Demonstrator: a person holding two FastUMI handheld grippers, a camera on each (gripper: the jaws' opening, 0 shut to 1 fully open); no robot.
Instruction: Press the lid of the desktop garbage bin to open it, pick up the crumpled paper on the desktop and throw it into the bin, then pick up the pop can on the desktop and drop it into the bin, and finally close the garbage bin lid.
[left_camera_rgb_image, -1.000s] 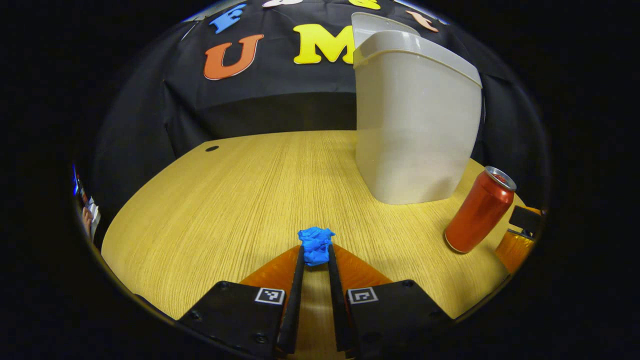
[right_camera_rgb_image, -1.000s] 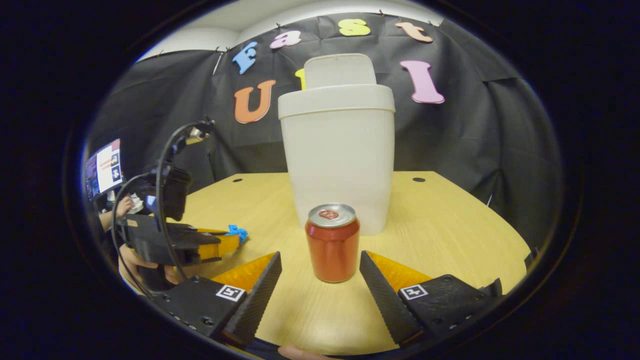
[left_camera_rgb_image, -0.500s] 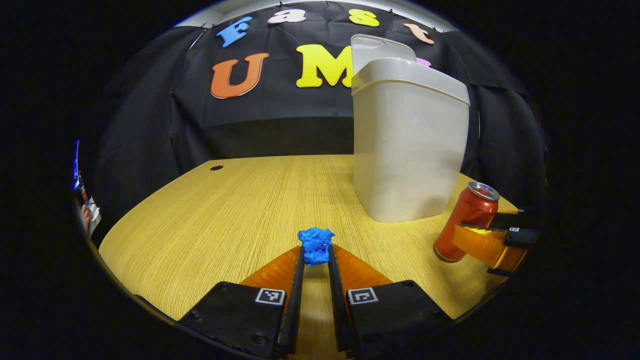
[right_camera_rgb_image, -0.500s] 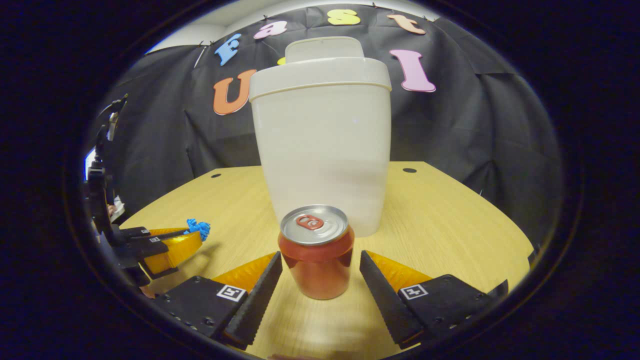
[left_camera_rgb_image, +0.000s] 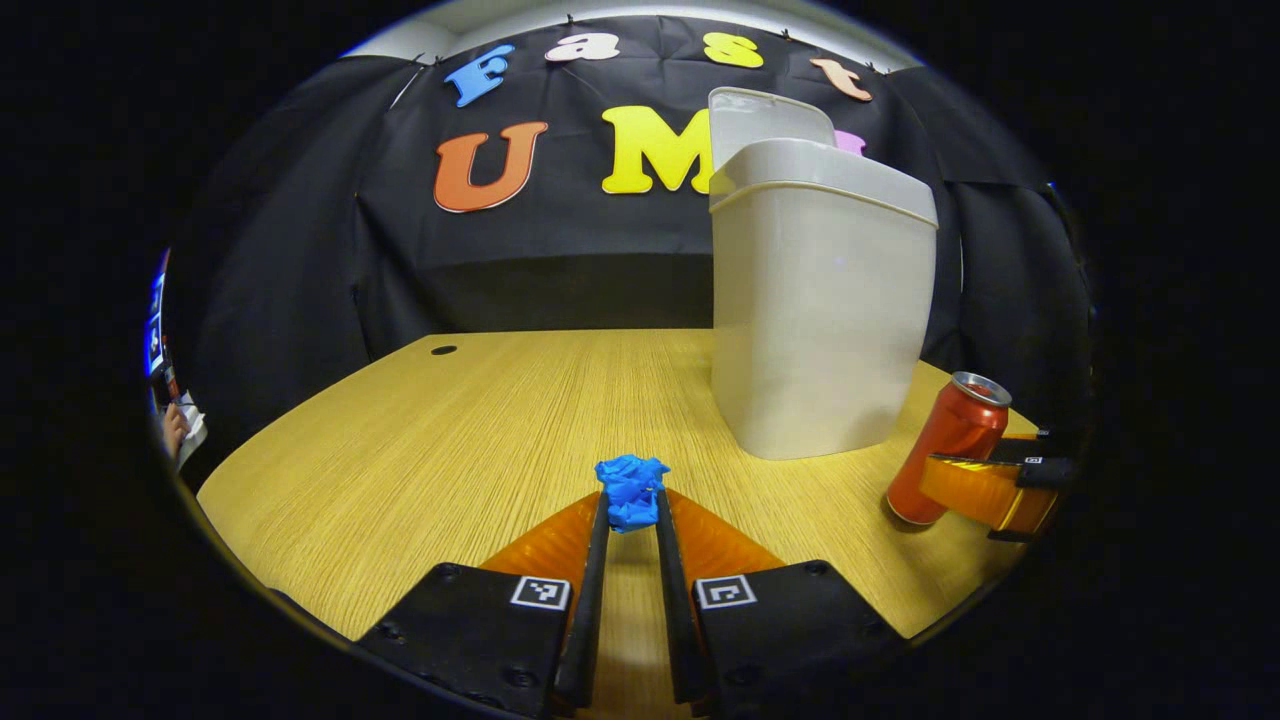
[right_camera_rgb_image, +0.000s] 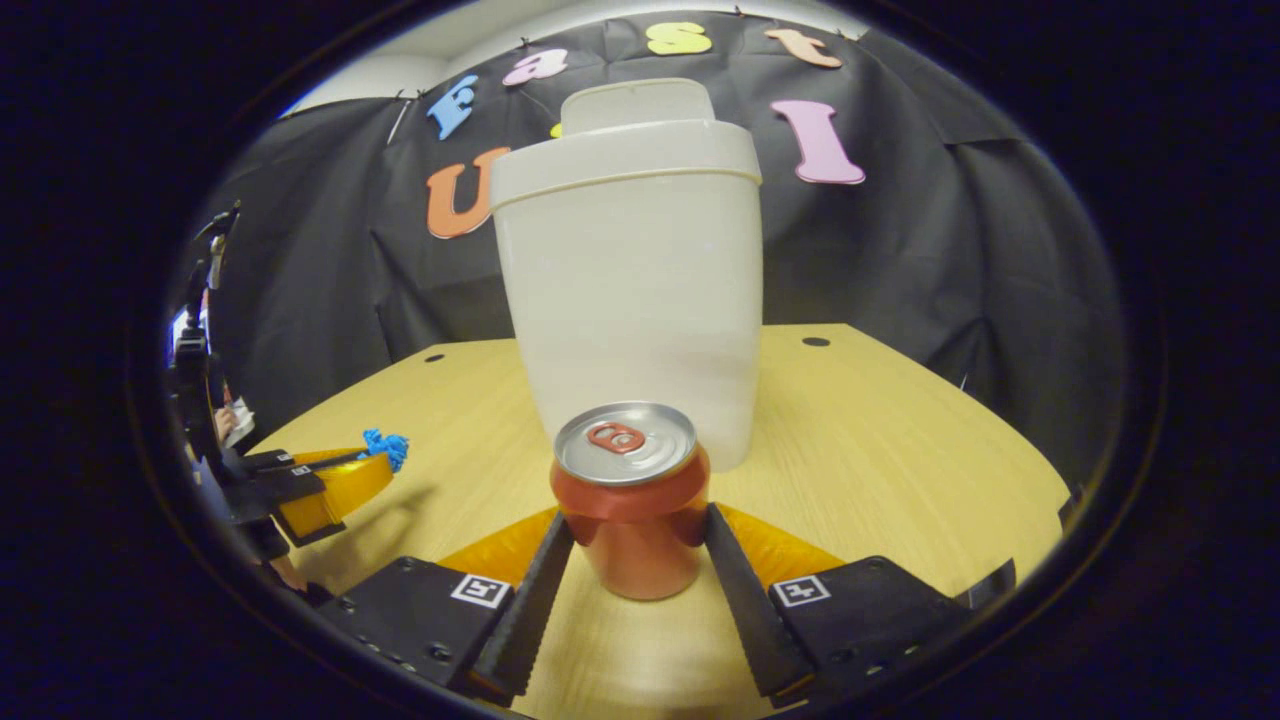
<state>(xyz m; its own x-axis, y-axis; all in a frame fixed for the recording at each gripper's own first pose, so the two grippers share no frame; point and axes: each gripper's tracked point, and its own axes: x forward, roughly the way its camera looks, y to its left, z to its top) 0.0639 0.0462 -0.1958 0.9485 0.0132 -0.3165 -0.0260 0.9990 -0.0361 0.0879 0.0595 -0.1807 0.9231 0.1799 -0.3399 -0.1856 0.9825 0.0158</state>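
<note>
On the wooden table (left_camera_rgb_image: 450, 440), left claw (left_camera_rgb_image: 630, 505) still pinches crumpled blue paper (left_camera_rgb_image: 631, 488); right claw (right_camera_rgb_image: 635, 560) has now closed against the unlabelled red metal can (right_camera_rgb_image: 628, 500).

The left gripper (left_camera_rgb_image: 631, 512) shows two long wedge-shaped fingers running out from blocky black mounts, each mount carrying a small square black-and-white marker and round screw heads along its edge. The right gripper (right_camera_rgb_image: 630, 545) is built alike: black housings, one square marker apiece, screws along the rim, and ridged, saw-toothed faces on its inner finger edges.
</note>
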